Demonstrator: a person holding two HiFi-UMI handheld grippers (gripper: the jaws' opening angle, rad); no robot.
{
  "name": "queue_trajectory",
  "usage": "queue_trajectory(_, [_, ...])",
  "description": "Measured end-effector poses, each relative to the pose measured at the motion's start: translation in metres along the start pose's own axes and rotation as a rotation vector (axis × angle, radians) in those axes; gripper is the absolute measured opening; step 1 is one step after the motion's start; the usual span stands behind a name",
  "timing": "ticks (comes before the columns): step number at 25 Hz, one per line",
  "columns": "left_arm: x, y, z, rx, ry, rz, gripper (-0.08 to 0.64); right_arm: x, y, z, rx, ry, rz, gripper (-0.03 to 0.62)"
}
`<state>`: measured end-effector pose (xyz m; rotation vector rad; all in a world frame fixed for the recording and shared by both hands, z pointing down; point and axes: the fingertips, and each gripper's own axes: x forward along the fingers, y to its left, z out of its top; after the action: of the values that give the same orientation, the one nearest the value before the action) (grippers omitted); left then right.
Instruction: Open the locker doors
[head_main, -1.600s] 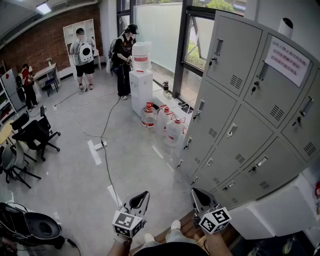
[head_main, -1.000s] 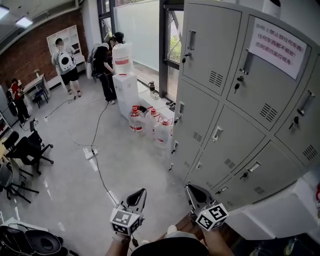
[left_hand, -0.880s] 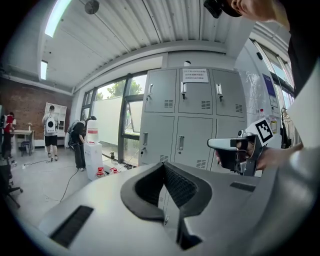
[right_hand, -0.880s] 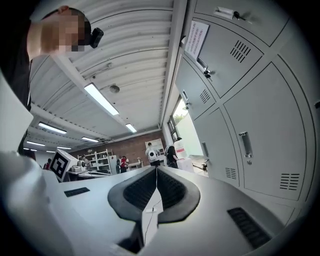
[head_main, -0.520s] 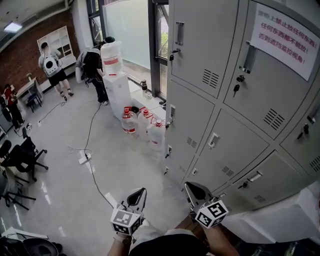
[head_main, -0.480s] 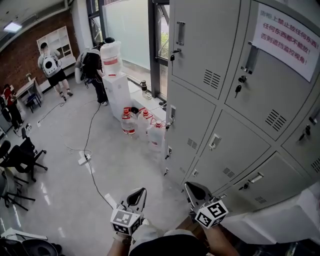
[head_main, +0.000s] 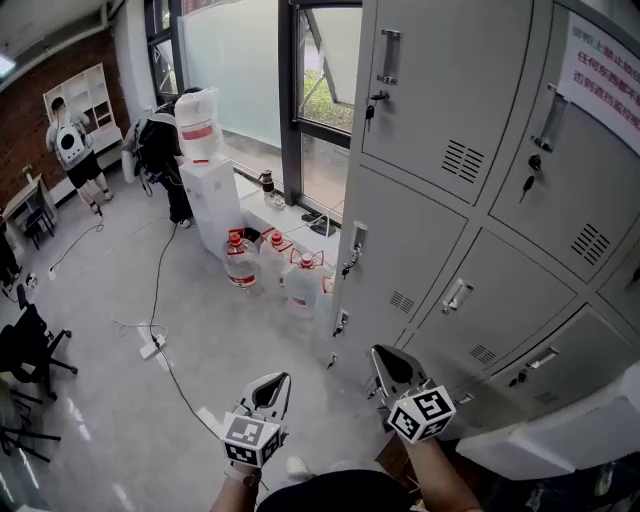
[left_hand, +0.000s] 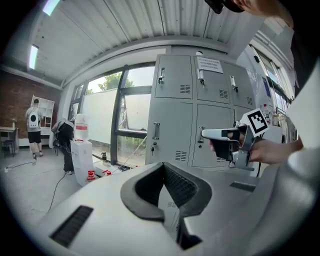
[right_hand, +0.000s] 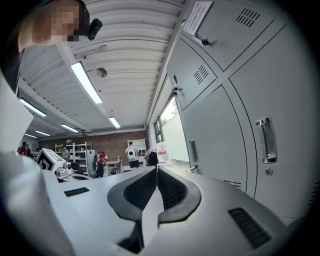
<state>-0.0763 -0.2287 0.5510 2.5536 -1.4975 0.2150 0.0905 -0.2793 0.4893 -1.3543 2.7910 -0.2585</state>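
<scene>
Head view: lockers (head_main: 470, 200) fill the right side, every visible door closed. L gripper (head_main: 272, 384) is held low, further out from the lockers than the R one, tips pointing fwd. R gripper (head_main: 380, 357) sits close to the lockers' bottom row, its forearm (head_main: 445, 480) coming up from the frame's lower edge.

Left gripper view: L jaws pressed together, nothing btwn, aimed about level at the lockers' front. The right hand (left_hand: 265, 150) holds its tool w/ the nose toward the lockers.

Right gripper view: R jaws closed tight, empty, tilted up alongside the lockers. A door handle (right_hand: 266, 140) shows off to the side.
</scene>
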Motion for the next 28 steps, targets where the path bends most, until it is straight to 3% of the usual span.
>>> queue_trajectory(7, [0.024,0.048,0.02,0.024,-0.006,-0.083,0.018,0.063,-0.017,0.069,-0.043,-0.097,-0.134,0.031])
queue_trajectory(17, [0.086,0.094,0.107,0.088,-0.097,-0.107,0.02,0.133,-0.036,0.209,-0.159,-0.239,-0.22,0.034])
queue_trajectory(22, [0.123,0.112,0.147,0.123,-0.137,-0.082,0.02,0.157,-0.042,0.289,-0.243,-0.332,-0.216,0.069])
queue_trajectory(28, [0.159,0.125,0.187,0.141,-0.179,-0.068,0.02,0.194,-0.062,0.349,-0.311,-0.334,-0.229,0.162])
